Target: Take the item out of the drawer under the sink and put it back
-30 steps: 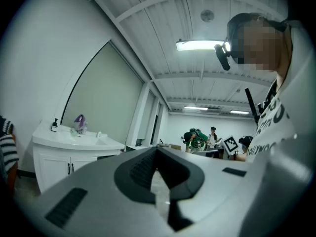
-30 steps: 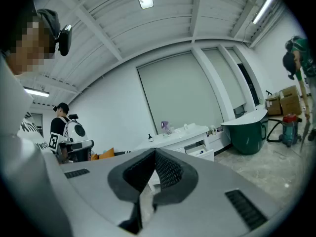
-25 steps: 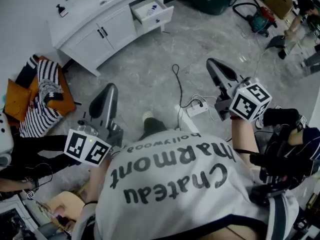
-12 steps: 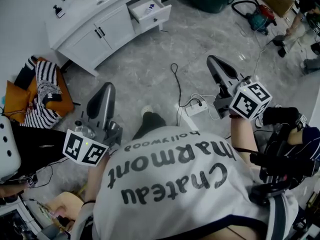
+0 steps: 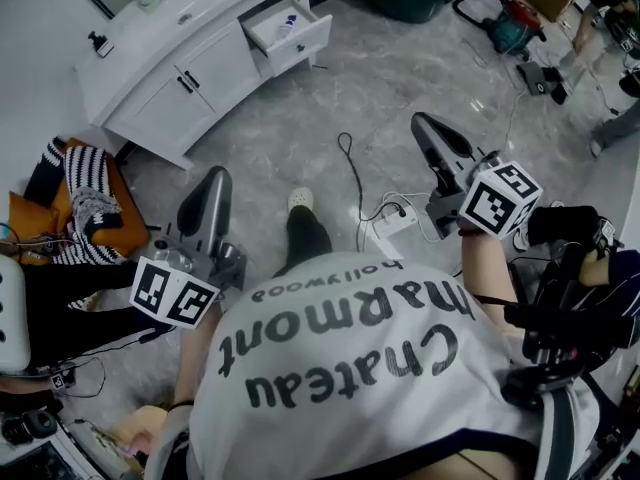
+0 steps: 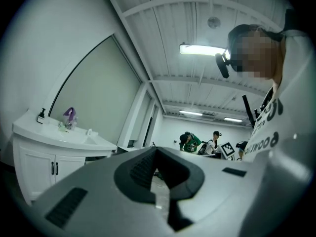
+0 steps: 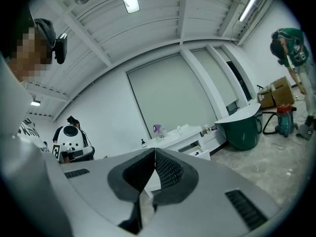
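Workshop-like test room: white sink vanity (image 5: 190, 78), floor cables (image 5: 352, 168), cardboard boxes (image 7: 280, 94)

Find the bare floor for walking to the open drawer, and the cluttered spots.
Bare floor runs from the shoe to the open drawer, between the cabinet and the black cable. Crowded: power strip beyond the cable; striped clothes beside the cabinet.

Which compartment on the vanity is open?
The drawer at the right end in the head view, pulled out with a small item inside; the two doors beside it are shut.
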### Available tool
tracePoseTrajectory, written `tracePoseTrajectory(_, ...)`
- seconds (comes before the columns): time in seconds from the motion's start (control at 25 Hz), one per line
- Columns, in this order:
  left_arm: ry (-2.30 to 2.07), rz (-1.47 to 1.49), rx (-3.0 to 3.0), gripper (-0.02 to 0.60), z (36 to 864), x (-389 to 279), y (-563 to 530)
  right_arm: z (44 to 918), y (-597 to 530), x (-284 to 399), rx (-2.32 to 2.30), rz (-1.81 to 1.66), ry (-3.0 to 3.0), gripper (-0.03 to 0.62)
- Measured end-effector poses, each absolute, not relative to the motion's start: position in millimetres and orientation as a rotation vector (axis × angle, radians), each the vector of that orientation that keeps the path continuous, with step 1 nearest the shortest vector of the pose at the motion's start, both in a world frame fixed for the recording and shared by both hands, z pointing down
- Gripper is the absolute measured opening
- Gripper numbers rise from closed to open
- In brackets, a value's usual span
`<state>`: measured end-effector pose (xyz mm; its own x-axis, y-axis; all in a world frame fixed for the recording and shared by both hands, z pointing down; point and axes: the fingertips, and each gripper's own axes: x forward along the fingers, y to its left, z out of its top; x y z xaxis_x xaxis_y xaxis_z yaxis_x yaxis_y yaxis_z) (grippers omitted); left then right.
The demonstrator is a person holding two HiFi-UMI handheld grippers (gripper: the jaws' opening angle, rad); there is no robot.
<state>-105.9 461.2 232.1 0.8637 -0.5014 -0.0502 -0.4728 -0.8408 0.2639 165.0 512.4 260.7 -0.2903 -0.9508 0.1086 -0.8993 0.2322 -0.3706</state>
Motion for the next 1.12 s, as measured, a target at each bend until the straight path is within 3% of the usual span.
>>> tracePoseTrajectory(0.64,-0.614,-0.116,2.793,0.008,227.7,-83.4,248.1,251.3,338.3,177.5,-1.936,-0.584,2.275,0.011)
tracePoseTrajectory(1.12,-0.553,-0.106,2.904,0.008,216.6,-65.8,230.2,247.1,338.6,188.3,-1.986,-0.493,2.19,0.011)
